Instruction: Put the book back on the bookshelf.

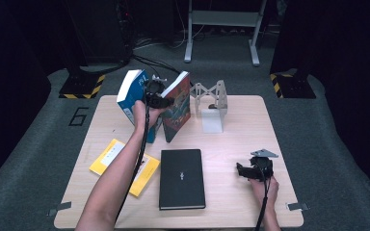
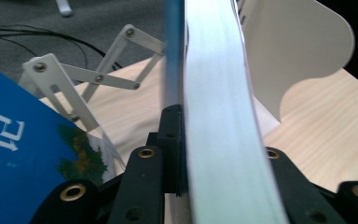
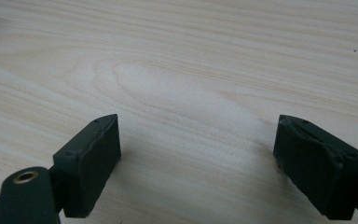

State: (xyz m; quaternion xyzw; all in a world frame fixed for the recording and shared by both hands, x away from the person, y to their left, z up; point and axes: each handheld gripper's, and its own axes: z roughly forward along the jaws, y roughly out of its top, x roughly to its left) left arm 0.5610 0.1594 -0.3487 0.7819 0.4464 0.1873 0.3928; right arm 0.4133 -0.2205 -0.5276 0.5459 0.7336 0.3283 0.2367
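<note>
Dark floor and black stands ring our pale wooden surface [image 1: 231, 197], where a black notebook [image 1: 182, 178] lies flat at the middle and a yellow booklet [image 1: 124, 166] lies to its left. At the far edge stand a blue book [image 1: 129, 94] and a book with a red illustrated cover [image 1: 178, 107], both tilted, beside a white folding book stand [image 1: 211, 103].

Our left forearm stretches forward from the bottom edge, hand raised above the surface, and the left gripper [image 1: 156, 98] sits up between the two leaning books. In the left gripper view its black fingers [image 2: 170, 149] are clamped on the book that runs straight up the frame, the page edges [image 2: 219, 140] bowing slightly, with the blue cover at the lower left and the stand's scissor arms behind.

Our right hand rests low at the near right, holding the right gripper [image 1: 251, 169] level and pointing left toward the notebook, well apart from it. Its fingers [image 3: 93, 163] stand wide open over bare wood, with nothing between them.
</note>
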